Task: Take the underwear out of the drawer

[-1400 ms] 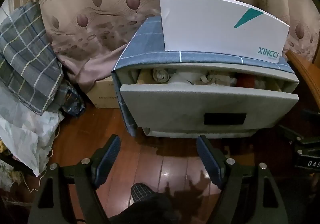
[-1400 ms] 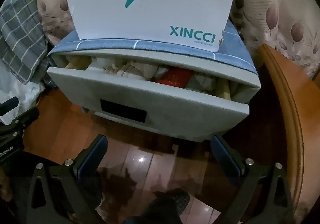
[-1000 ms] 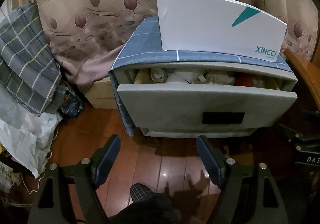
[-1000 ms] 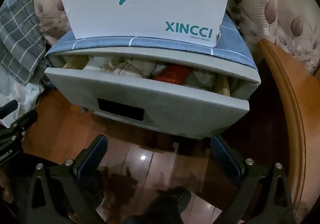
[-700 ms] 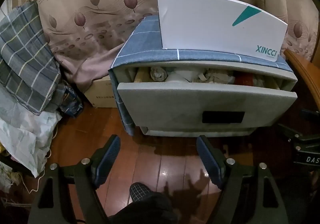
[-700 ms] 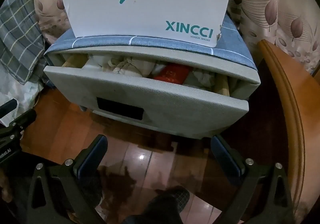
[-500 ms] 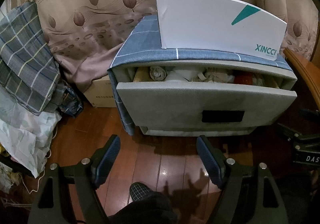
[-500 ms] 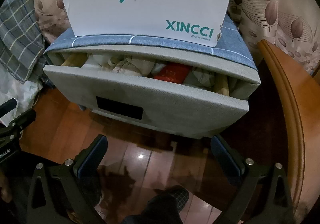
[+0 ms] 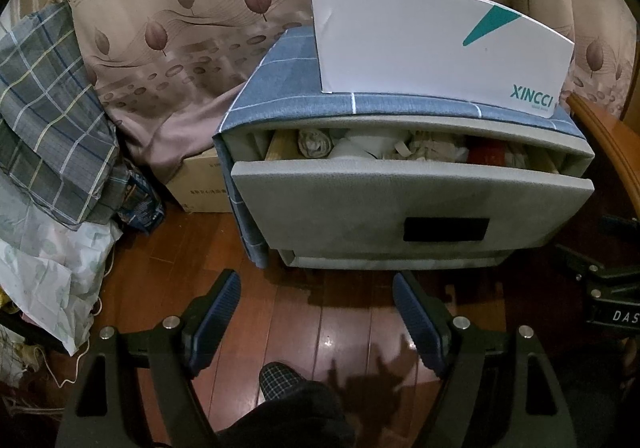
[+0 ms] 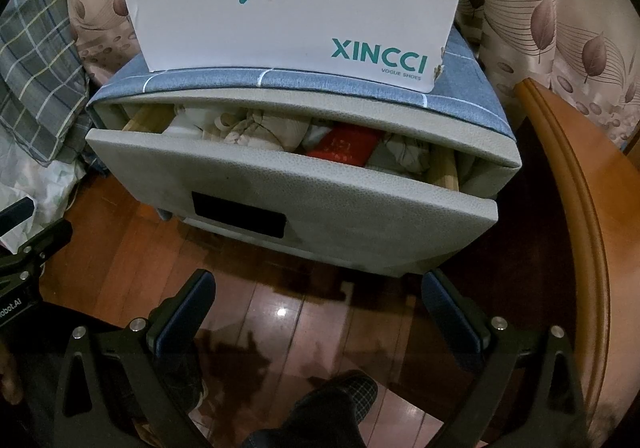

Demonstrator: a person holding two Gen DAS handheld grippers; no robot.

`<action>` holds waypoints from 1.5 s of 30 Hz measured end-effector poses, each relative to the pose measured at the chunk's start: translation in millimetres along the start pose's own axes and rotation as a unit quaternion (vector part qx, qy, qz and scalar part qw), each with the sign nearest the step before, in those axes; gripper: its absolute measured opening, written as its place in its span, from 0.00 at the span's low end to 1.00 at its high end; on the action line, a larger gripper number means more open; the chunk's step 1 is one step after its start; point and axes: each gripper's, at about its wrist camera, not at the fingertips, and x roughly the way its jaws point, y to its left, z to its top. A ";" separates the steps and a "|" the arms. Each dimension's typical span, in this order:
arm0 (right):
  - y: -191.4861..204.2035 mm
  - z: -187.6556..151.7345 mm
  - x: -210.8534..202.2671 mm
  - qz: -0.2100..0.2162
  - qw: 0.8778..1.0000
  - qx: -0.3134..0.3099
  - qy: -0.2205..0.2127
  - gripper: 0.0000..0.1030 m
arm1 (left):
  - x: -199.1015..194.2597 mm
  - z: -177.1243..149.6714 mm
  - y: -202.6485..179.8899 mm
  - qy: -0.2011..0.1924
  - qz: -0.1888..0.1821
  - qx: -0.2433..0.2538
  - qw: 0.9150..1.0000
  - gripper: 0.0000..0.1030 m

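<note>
A grey drawer (image 9: 400,200) (image 10: 304,200) stands partly pulled out of a low cabinet with a blue checked top (image 9: 280,88). Inside lie crumpled pale garments (image 9: 424,146) (image 10: 256,128), a rolled one at the left (image 9: 314,142), and a red item (image 10: 346,146) (image 9: 486,154). My left gripper (image 9: 316,312) hangs open over the wooden floor in front of the drawer, holding nothing. My right gripper (image 10: 320,308) is open too, below the drawer's front, its jaws wide apart and bare.
A white XINCCI shoe box (image 9: 436,52) (image 10: 296,12) sits on the cabinet. Plaid cloth (image 9: 44,120) and bags pile up at the left beside a cardboard box (image 9: 200,188). A curved wooden furniture edge (image 10: 576,208) runs along the right. A slippered foot (image 9: 280,380) is below.
Both views have crept slightly closer and higher over the drawer, showing a little more of its contents. Both grippers stay open.
</note>
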 end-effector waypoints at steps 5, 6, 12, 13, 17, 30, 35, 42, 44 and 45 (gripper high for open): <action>0.4 0.3 0.3 0.000 1.000 0.001 0.001 0.99 | -0.1 0.7 1.0 0.000 -0.002 -0.001 1.000 0.78; 0.5 0.0 0.1 0.000 1.000 0.001 0.001 0.99 | -0.1 0.6 0.9 0.000 -0.002 -0.001 1.000 0.78; 0.3 -0.4 0.1 -0.001 1.000 0.001 0.001 0.99 | -0.3 -0.1 0.6 0.000 -0.001 0.003 1.000 0.78; 0.4 -0.6 0.3 -0.001 1.000 0.001 0.001 0.99 | -0.5 -0.9 0.7 0.000 0.000 0.004 1.000 0.78; 0.0 -1.0 0.0 -0.001 1.000 0.001 0.001 0.99 | -0.8 -1.9 1.1 0.001 0.000 0.004 1.000 0.78; 0.1 -0.9 -0.3 0.000 1.000 0.002 0.001 0.99 | -1.2 -2.6 -0.6 0.002 0.003 0.014 1.000 0.78; 0.1 -1.0 -0.8 0.000 1.000 0.002 0.001 0.99 | -0.8 -1.5 -0.6 0.002 0.005 0.015 1.000 0.78; -0.1 -0.8 -0.8 0.000 1.000 0.002 0.001 0.99 | -0.7 -0.1 -2.5 0.001 0.006 0.020 1.000 0.78; -0.3 -0.8 -0.8 0.000 1.000 0.002 0.001 0.99 | 0.4 2.7 -4.3 0.001 0.006 0.023 1.000 0.78; 0.0 -1.2 -1.1 0.000 1.000 0.002 0.001 0.99 | 0.5 3.1 -4.6 0.001 0.006 0.025 1.000 0.78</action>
